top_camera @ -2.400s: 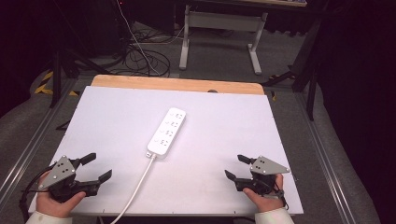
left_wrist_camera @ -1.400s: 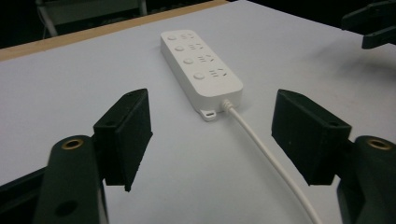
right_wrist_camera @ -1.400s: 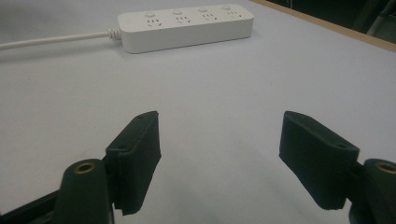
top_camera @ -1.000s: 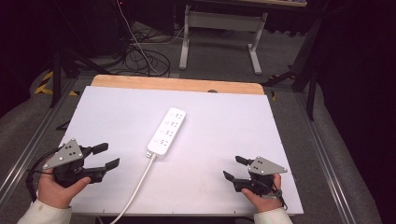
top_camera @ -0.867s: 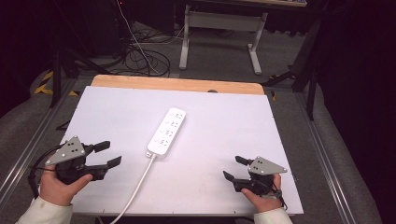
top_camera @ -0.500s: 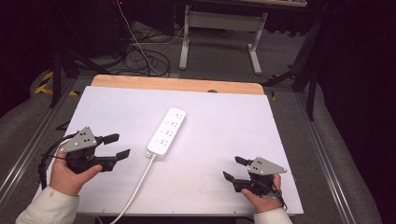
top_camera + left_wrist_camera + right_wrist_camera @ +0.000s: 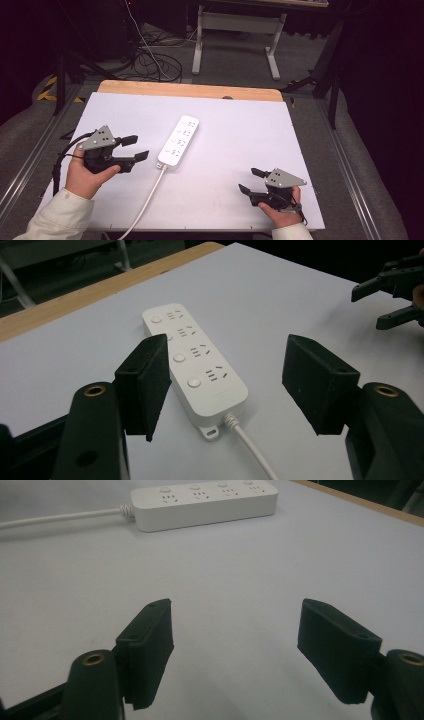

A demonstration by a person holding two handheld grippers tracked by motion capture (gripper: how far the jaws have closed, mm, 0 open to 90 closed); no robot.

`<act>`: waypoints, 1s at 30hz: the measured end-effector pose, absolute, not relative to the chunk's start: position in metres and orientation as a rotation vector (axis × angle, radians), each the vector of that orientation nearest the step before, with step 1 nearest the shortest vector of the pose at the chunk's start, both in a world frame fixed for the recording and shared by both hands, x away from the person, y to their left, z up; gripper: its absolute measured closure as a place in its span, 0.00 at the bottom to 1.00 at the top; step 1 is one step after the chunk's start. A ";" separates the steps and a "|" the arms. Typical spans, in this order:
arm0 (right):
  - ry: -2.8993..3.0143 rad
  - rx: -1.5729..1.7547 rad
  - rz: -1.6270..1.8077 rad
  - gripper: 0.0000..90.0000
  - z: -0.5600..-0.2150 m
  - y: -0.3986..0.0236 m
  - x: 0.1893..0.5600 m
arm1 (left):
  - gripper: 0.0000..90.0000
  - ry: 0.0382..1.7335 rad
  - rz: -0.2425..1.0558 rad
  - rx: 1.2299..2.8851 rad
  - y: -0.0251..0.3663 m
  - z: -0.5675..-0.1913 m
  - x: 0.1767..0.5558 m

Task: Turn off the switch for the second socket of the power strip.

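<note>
Your left gripper (image 7: 134, 148), jaws spread but just narrowing with nothing between them, nears the white power strip (image 7: 178, 141) at centre frame; your right gripper (image 7: 251, 181) waits spread at lower right. Close off-centre and a pad may shove the strip, dragging its cord (image 7: 145, 205).

No words, brands or numbers are showing legibly anywhere. The white plastic four-outlet power strip (image 7: 194, 371) is carrying only plain round buttons and socket slots, and any print on it is too small to read; the white tabletop (image 7: 240, 150) is bearing no label.
</note>
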State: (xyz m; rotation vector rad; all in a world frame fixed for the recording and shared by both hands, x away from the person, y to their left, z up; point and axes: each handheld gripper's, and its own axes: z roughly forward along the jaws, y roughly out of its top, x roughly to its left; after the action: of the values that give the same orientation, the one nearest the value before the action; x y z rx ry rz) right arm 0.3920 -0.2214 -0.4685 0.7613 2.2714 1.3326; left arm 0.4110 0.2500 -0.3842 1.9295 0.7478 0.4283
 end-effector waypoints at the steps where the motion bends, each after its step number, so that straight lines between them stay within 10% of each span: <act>1: 2.272 0.761 1.333 0.34 -0.469 -0.221 0.392 | 0.40 0.745 0.424 1.935 0.249 -0.384 0.413; 30: 2.286 0.755 1.338 0.35 -0.470 -0.221 0.393 | 0.48 0.755 0.396 2.014 0.202 -0.400 0.467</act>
State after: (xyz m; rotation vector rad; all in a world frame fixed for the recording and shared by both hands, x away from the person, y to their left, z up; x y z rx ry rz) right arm 0.3929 -0.2213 -0.4700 0.7551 2.2862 1.3378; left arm 0.4671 0.2022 -0.3998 2.0141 0.7548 0.3961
